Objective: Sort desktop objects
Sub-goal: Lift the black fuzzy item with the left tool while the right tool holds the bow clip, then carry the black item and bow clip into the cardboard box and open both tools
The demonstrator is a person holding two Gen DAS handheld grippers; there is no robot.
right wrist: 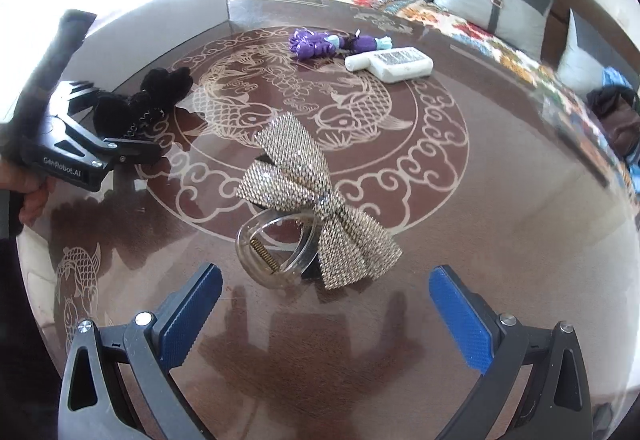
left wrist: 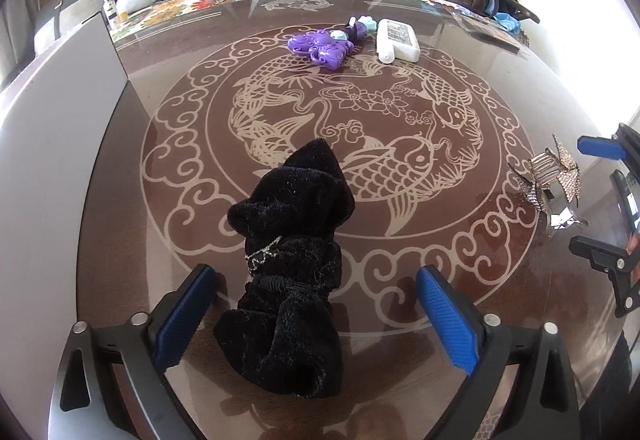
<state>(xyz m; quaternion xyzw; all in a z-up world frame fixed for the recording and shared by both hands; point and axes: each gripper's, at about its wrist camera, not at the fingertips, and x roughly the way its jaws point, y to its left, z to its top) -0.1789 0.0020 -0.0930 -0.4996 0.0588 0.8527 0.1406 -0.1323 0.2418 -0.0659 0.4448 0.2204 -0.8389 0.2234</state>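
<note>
Claws both hang open, the left claw (left wrist: pixel 316 316) around the soft, squashy black scrunchie (left wrist: pixel 290 280), the right claw (right wrist: pixel 324 316) near the hard, breakable sparkly bow clip (right wrist: pixel 316 207).

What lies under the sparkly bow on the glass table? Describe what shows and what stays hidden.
Under the sparkly bow sits a clear plastic hair clip with a metal spring, resting on the glass table. The bow covers the clip's far side and how they join.
</note>
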